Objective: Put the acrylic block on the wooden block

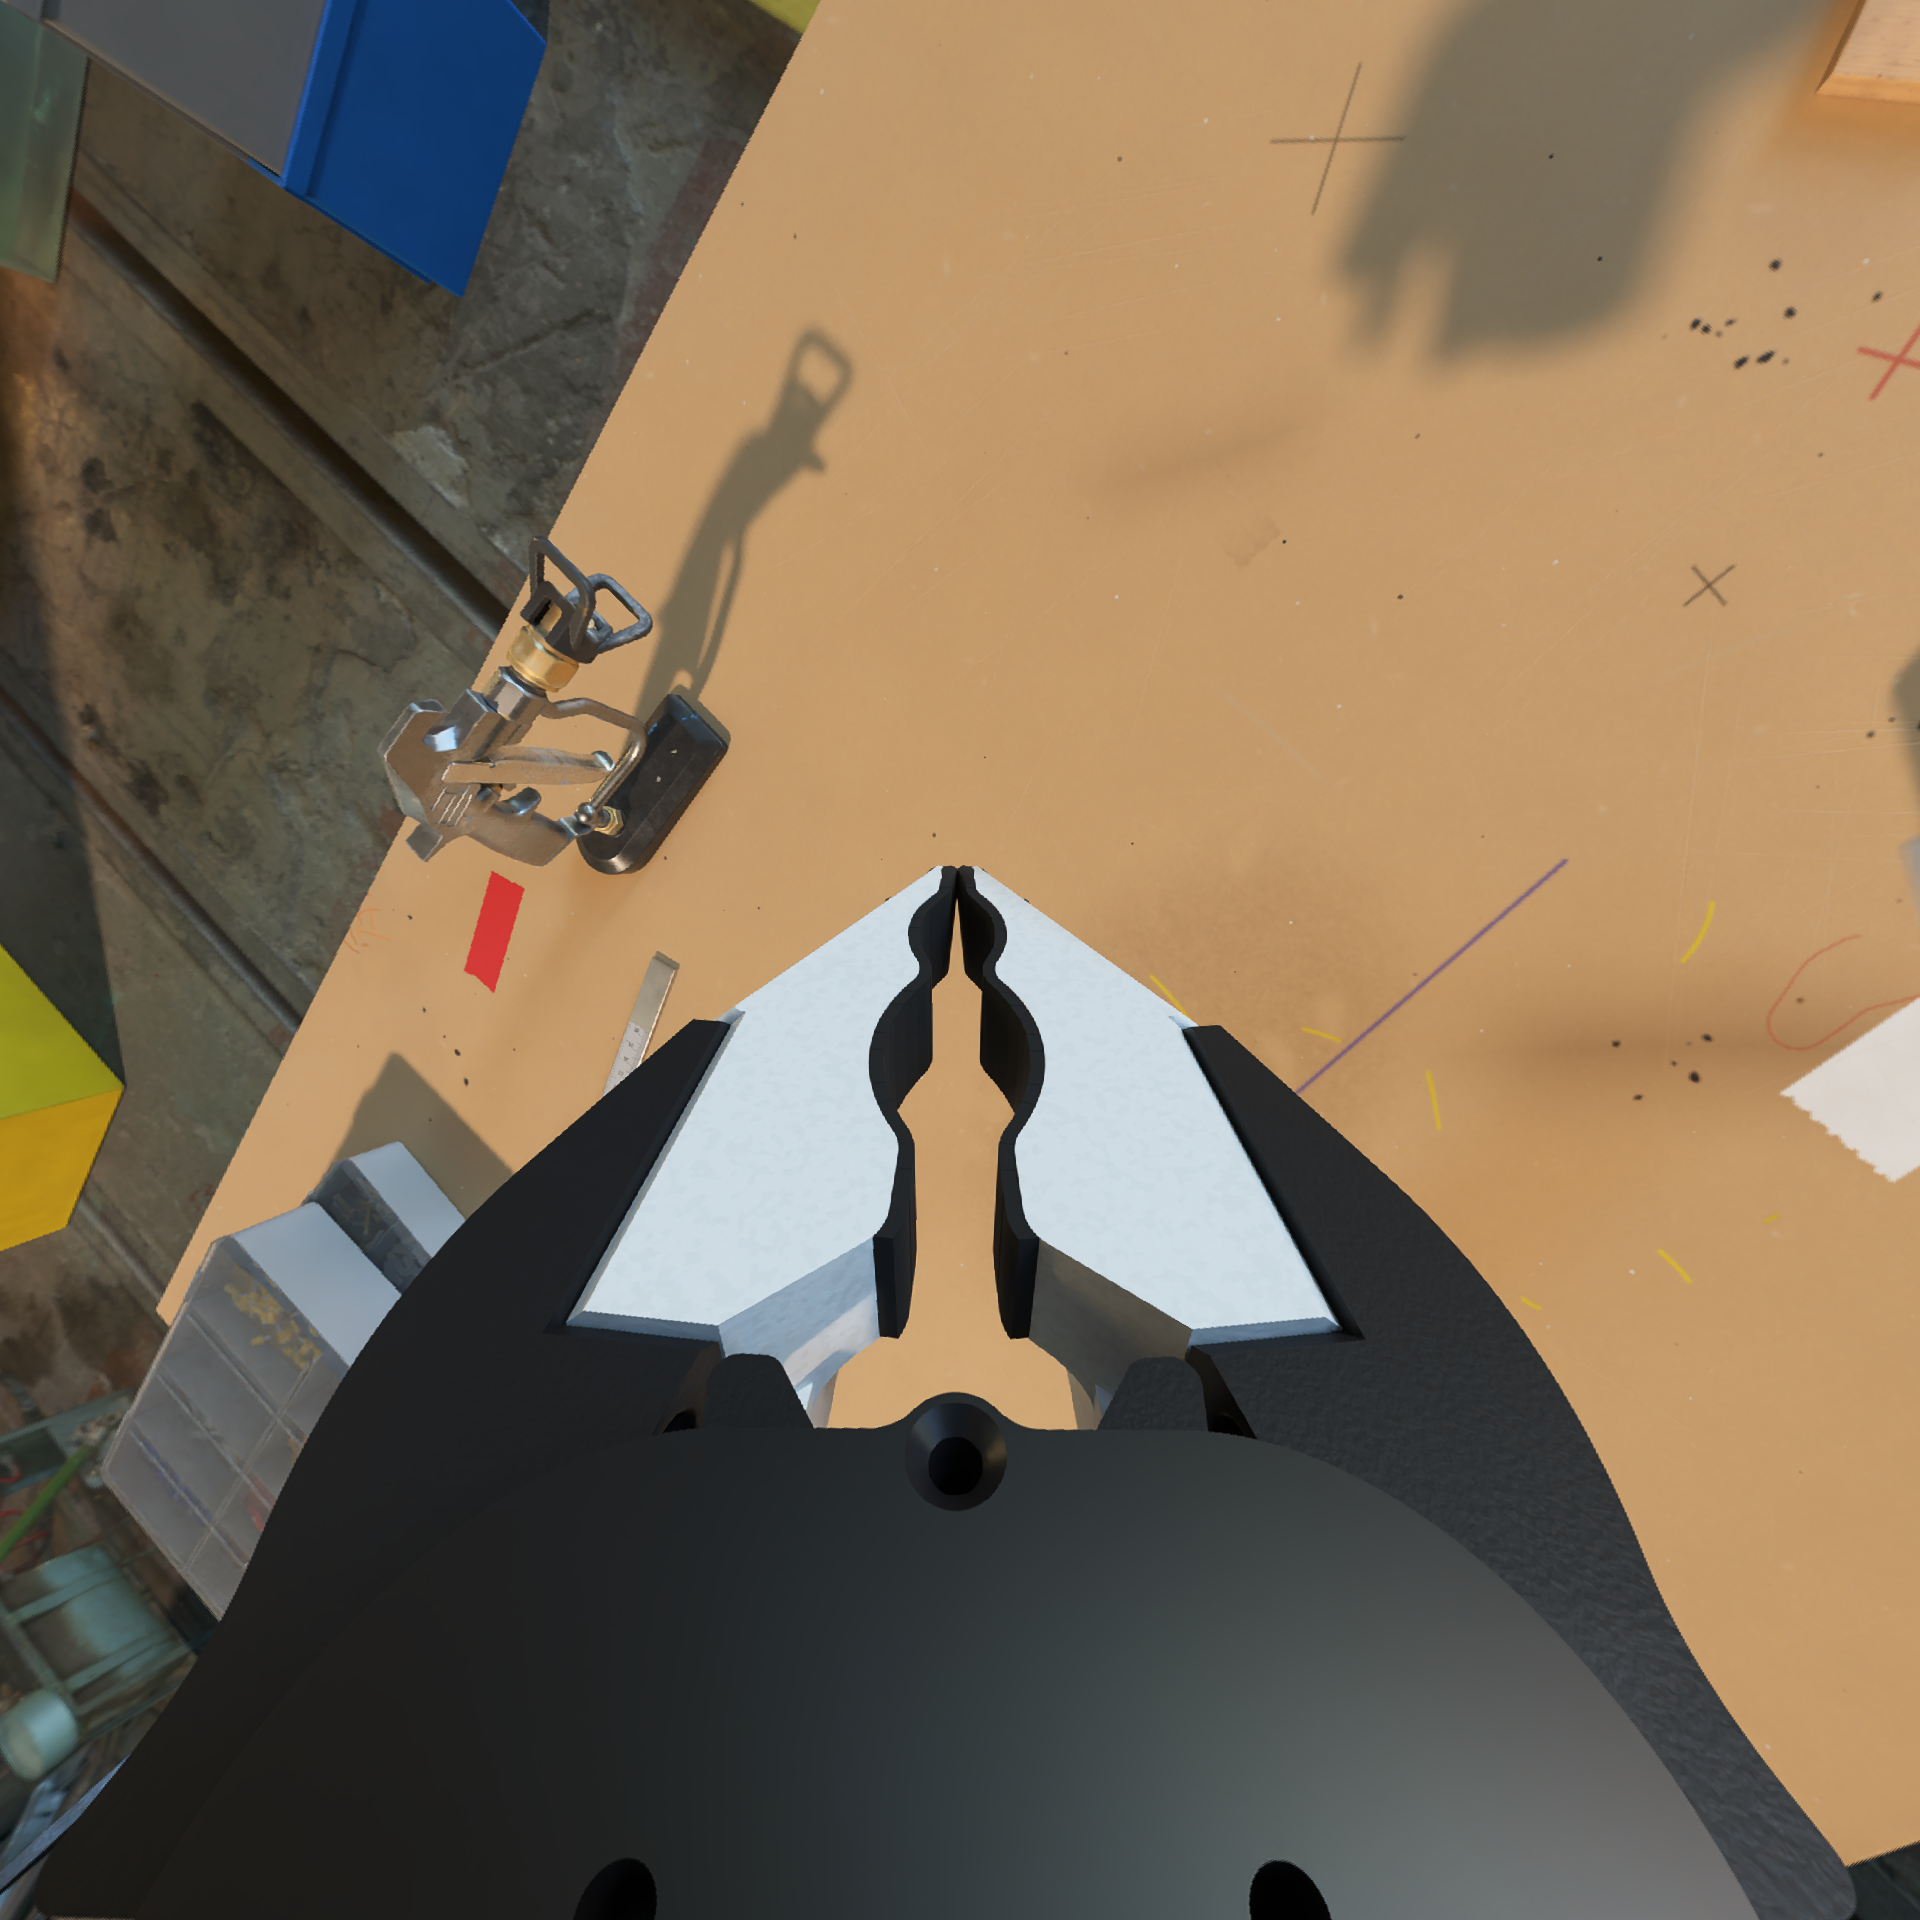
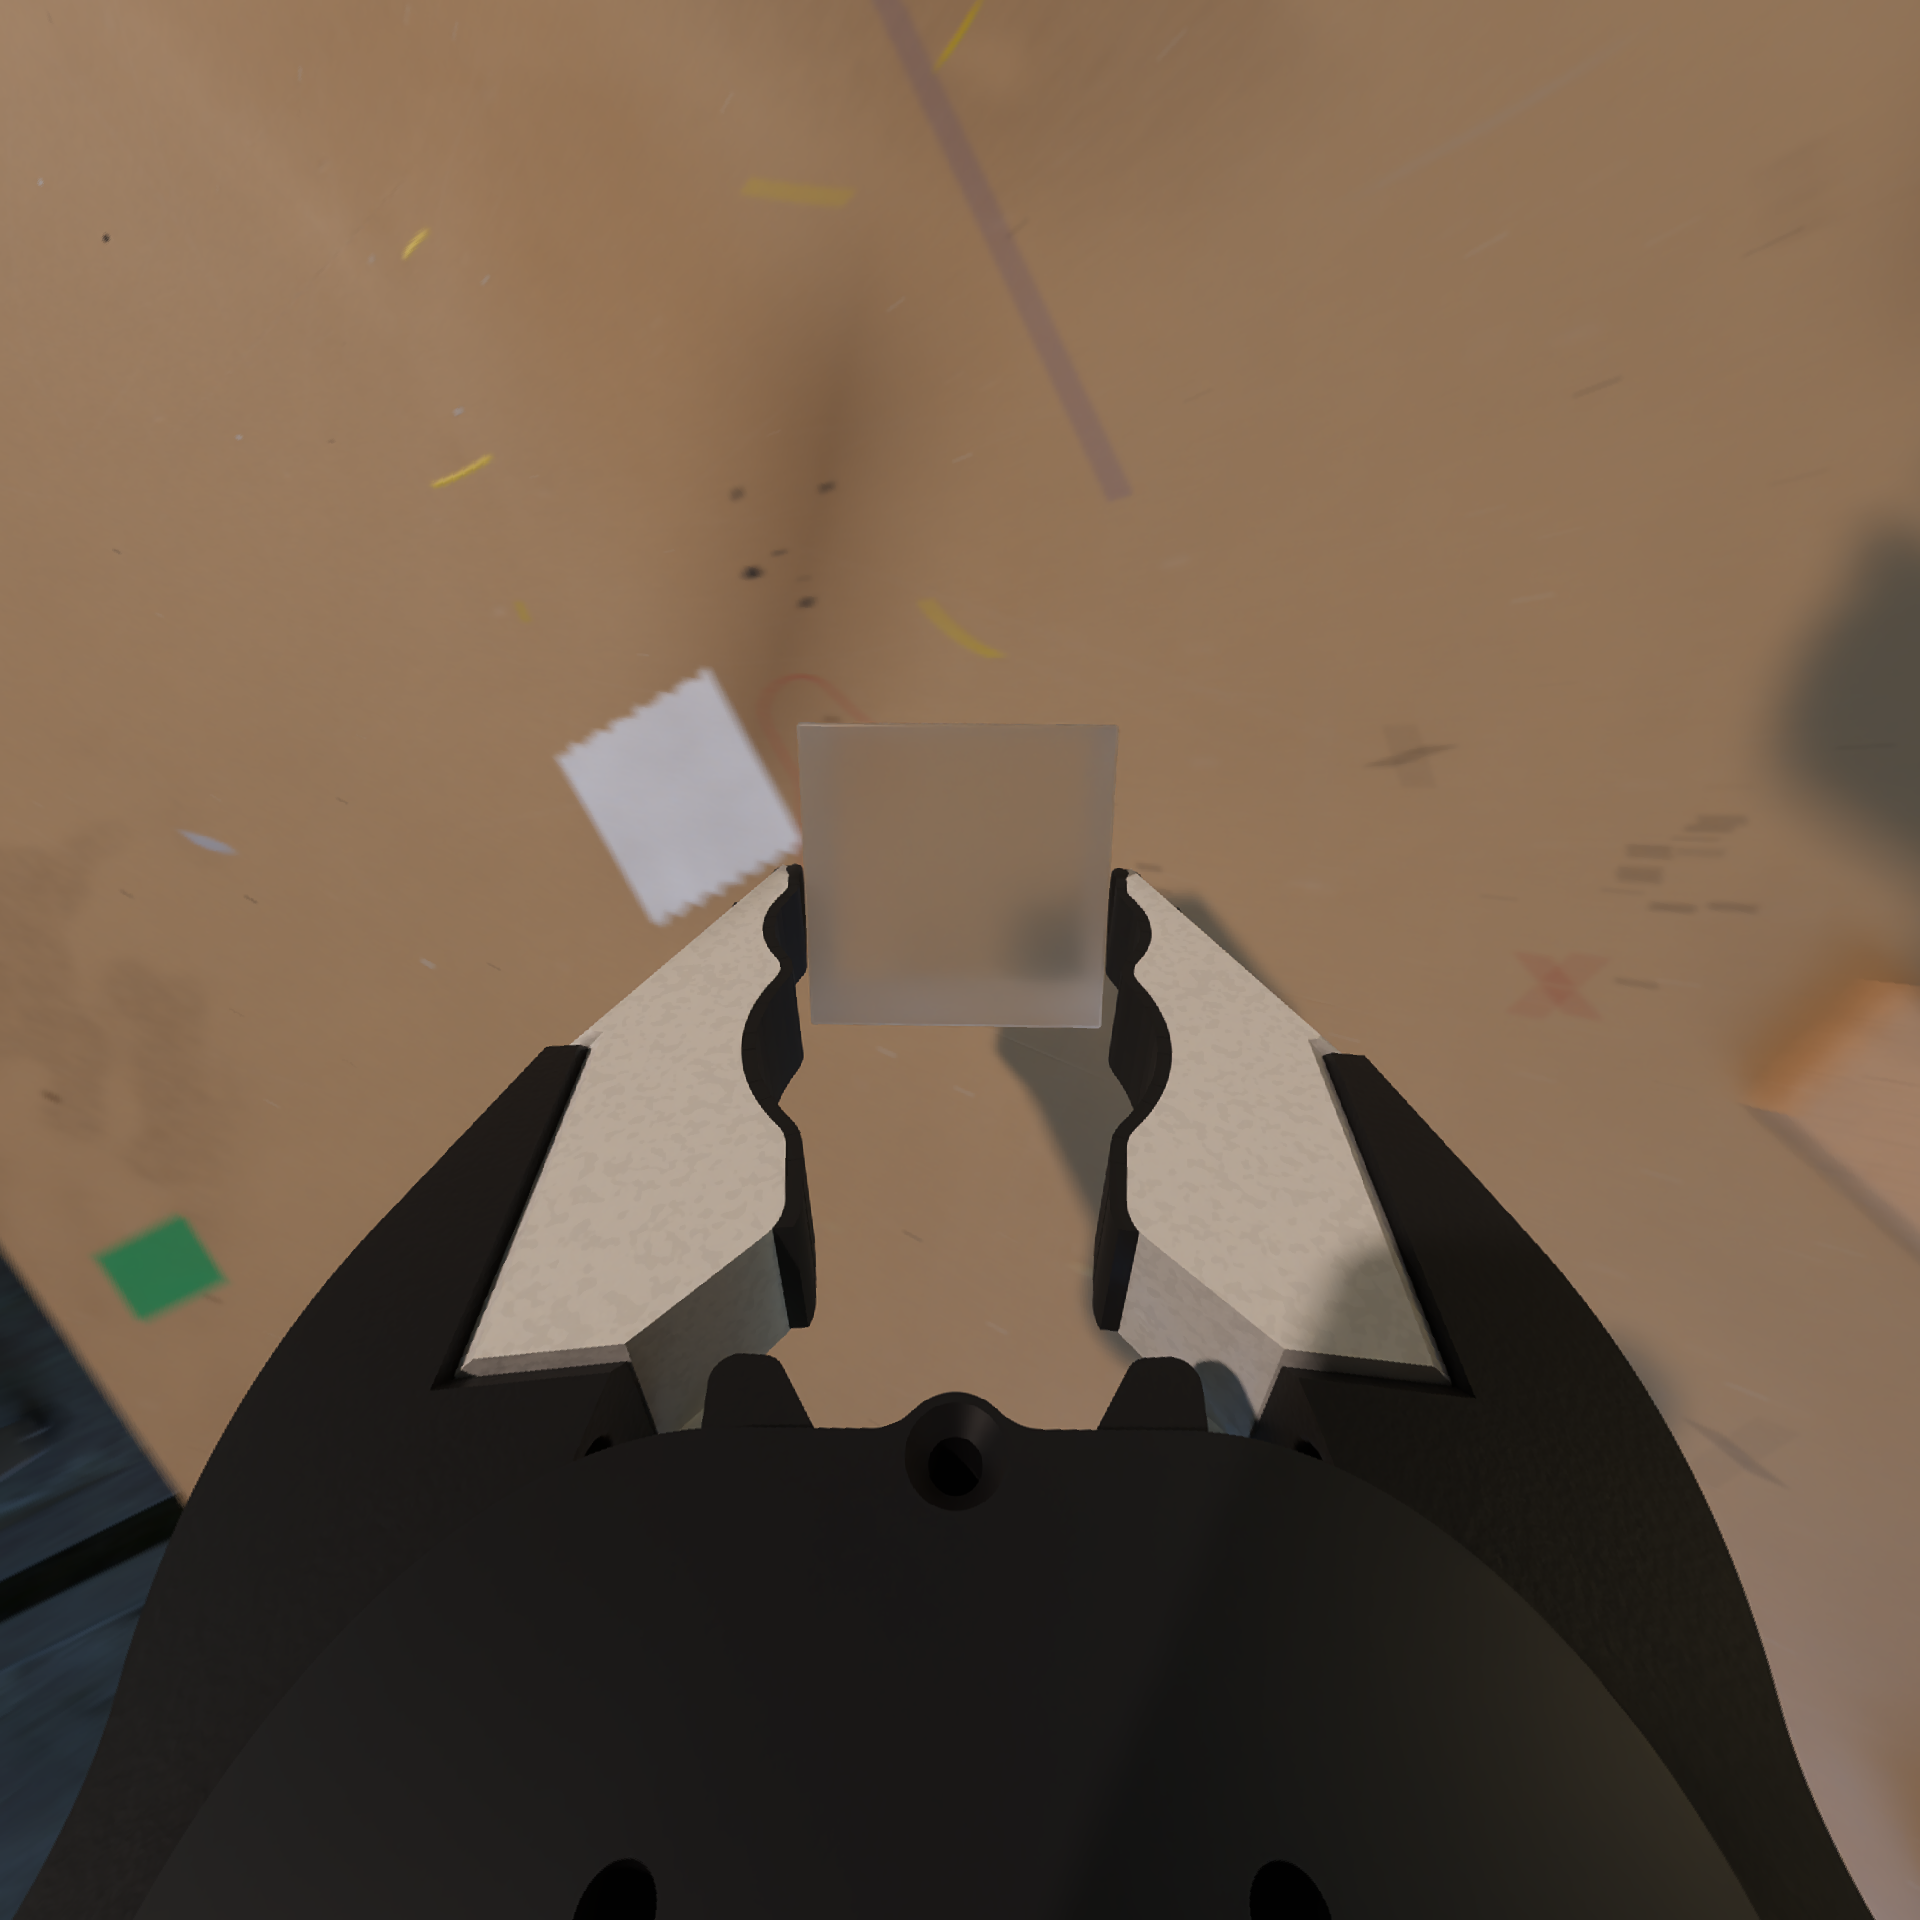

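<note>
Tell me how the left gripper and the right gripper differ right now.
The left gripper has its fingers closed tip to tip on nothing; the right gripper has its fingers spread around the acrylic block, gripping its sides. The left looks out over bare table; the right's view is filled by the block. Both share the same black body and pale fingers.

Your right gripper (image 2: 957,883) has its black pads (image 2: 792,914) pressed against both sides of the frosted clear acrylic block (image 2: 956,873), up above the tan tabletop (image 2: 416,623). A white zigzag-edged paper scrap (image 2: 675,795) lies left; a small green square (image 2: 159,1265) sits lower left.
</note>
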